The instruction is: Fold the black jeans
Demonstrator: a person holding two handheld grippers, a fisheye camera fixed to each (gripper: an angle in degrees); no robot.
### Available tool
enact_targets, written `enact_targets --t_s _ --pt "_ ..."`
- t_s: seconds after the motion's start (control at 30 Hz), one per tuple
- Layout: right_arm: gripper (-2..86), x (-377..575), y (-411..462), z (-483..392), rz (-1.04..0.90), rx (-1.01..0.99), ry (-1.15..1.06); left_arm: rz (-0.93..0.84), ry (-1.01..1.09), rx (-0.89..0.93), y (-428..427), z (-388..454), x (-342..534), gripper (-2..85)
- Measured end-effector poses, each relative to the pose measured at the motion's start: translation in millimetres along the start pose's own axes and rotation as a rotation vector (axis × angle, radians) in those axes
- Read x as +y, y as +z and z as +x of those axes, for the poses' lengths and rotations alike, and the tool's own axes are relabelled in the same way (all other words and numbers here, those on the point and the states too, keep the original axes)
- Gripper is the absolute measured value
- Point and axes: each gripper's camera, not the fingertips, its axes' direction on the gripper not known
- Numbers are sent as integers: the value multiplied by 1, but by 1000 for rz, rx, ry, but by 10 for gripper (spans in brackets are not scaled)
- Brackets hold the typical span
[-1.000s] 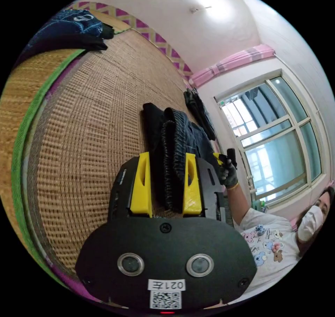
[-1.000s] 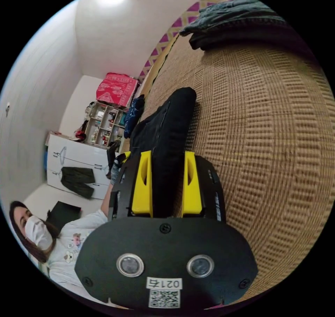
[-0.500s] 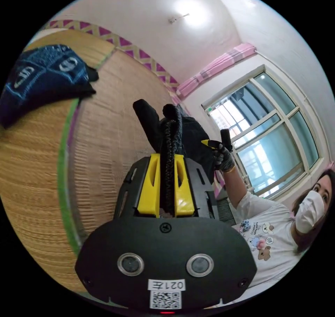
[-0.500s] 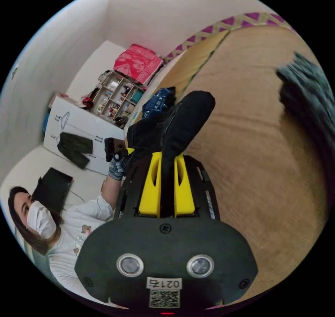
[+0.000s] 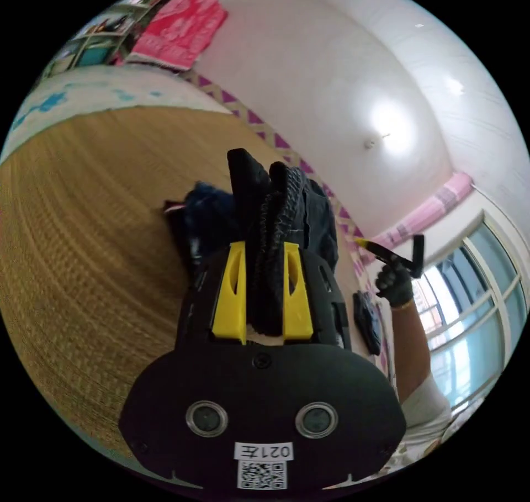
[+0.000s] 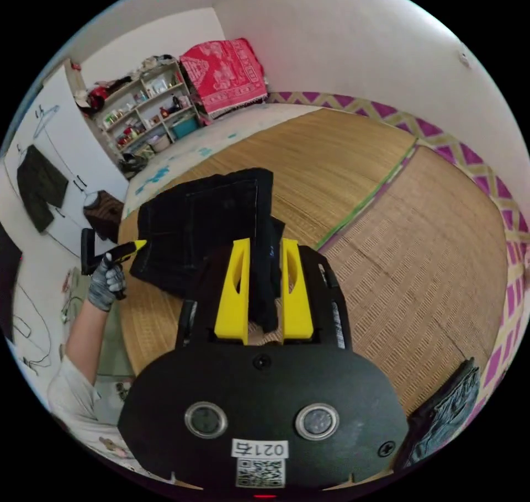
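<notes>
Black denim sits between the yellow jaws of both tongs. The left gripper (image 5: 264, 289) has its jaws closed on a thick bundle of the jeans (image 5: 276, 215), several layers with a stitched edge, so the jaws stand a little apart around the cloth. The right gripper (image 6: 264, 289) pinches a thinner edge of the jeans (image 6: 210, 220), with its jaws nearly together. In the right gripper view the jeans hang as a flat folded panel above the straw mat (image 6: 419, 248), so I judge they are lifted clear of it, maybe to be carried or turned for the next fold. Holding two ends at once keeps the layers from sliding open. In that view a gloved hand (image 6: 105, 281) holds the left gripper's handle beside the panel. Another dark garment (image 6: 447, 408) lies at the mat's edge, well apart.
</notes>
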Motion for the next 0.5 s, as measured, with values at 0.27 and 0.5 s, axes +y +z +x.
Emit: enact_targets --t_s 0.27,0.5 --pt "91 150 -24 40 -19 -87 -24 179 206 -60 -34 29 104 32" --pt "106 283 -119 100 39 311 81 -33 479 97 0 143 211 57"
